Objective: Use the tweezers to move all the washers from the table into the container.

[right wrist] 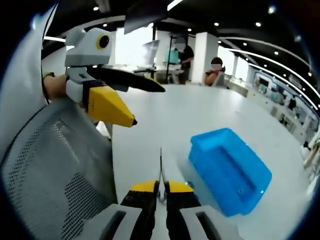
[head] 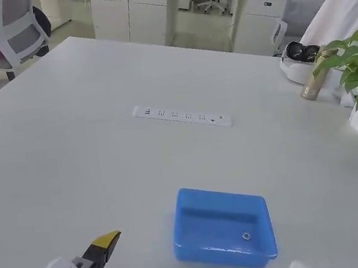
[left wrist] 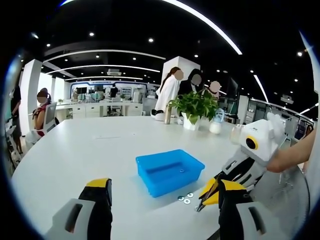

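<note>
A blue container (head: pixel 222 226) sits on the white table, with one washer (head: pixel 245 236) inside it. More washers (left wrist: pixel 185 198) lie on the table just in front of it. My right gripper (right wrist: pixel 161 186) is shut on thin tweezers (right wrist: pixel 161 160), which point past the container's (right wrist: pixel 230 170) near side. In the left gripper view the tweezers' tips (left wrist: pixel 201 206) hover just right of the loose washers. My left gripper (left wrist: pixel 162 184) is open and holds nothing; it sits left of the container (left wrist: pixel 170 170), and its yellow tip (head: pixel 106 240) shows in the head view.
A white power strip (head: pixel 182 116) lies across the table's middle. At the far right stand a potted plant (head: pixel 356 68), a brass-coloured bottle (head: pixel 311 82) and a headset (head: pixel 299 52). A mesh chair back (right wrist: pixel 55 165) is beside me. People stand beyond the table.
</note>
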The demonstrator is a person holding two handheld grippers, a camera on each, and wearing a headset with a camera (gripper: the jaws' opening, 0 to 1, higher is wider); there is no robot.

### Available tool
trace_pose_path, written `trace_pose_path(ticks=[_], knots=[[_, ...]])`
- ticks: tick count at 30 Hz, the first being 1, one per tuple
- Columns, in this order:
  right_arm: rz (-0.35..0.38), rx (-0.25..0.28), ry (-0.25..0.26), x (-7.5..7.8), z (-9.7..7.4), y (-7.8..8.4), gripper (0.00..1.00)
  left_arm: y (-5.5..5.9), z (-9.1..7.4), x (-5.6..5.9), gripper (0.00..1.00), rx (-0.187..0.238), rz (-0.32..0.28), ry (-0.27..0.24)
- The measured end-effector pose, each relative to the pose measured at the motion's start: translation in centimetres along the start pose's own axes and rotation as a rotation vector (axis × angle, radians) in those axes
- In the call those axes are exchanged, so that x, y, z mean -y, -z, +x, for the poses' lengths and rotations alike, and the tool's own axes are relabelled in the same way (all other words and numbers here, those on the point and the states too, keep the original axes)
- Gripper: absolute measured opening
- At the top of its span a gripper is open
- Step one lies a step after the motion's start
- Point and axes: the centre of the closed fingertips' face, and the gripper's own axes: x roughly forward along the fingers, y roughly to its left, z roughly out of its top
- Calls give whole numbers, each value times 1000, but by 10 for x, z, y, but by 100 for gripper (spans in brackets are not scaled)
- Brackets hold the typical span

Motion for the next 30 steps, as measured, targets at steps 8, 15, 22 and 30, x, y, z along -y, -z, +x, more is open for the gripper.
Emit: trace_pose_path(ticks=[8, 15, 22, 30], knots=[[328, 141, 18, 32, -18, -24, 2, -2, 0, 2, 89, 10, -7, 13], [347, 213, 43, 66, -44, -52, 3, -1, 0, 4, 89, 7, -9, 25], [360, 233, 113, 104, -43, -61, 3, -2, -1, 1, 89, 14, -23, 13], [488, 134, 220, 150, -12, -27, 3, -1, -1, 0, 88, 13, -23, 10]])
